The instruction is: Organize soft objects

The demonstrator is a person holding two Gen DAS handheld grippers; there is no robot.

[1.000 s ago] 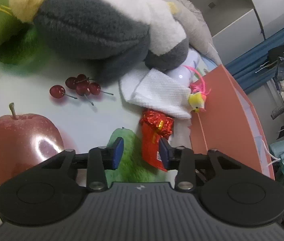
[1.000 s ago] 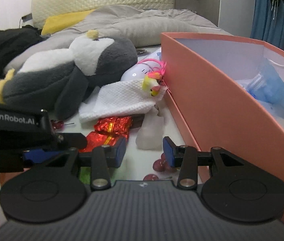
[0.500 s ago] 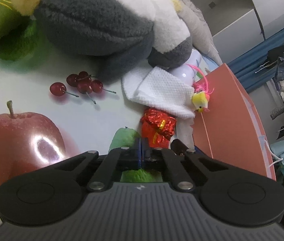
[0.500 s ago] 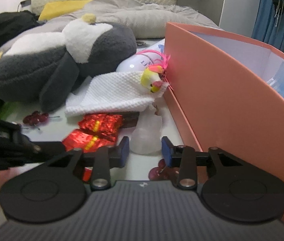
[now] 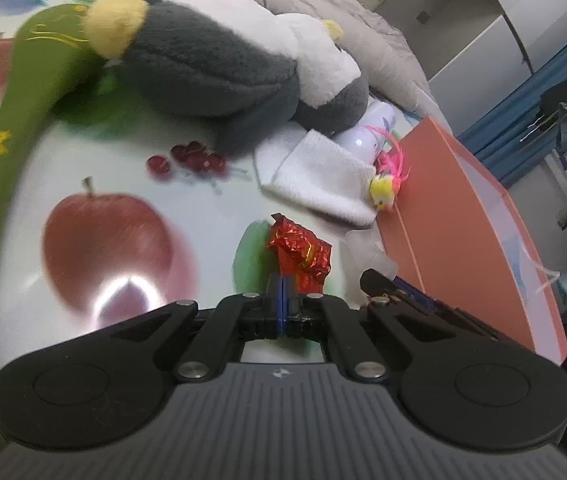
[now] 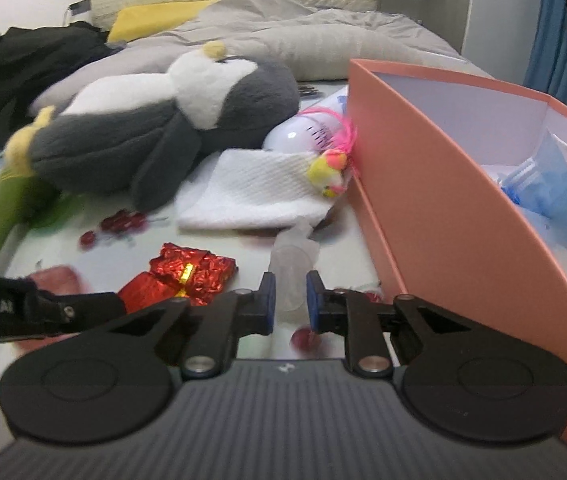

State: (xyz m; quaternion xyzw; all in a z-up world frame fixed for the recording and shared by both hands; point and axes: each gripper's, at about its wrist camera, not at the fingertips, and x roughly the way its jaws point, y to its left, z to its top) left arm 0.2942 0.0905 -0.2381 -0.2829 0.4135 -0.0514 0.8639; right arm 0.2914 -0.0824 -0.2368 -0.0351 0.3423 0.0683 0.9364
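A grey and white plush penguin (image 6: 163,136) lies at the far side, a white cloth (image 6: 259,192) before it, and the pink box (image 6: 443,184) stands at the right. The left gripper (image 5: 282,300) is pressed together, pinching the near edge of the red foil packet (image 5: 299,250). The right gripper (image 6: 287,296) is closing around a translucent soft piece (image 6: 293,258) just beside the box.
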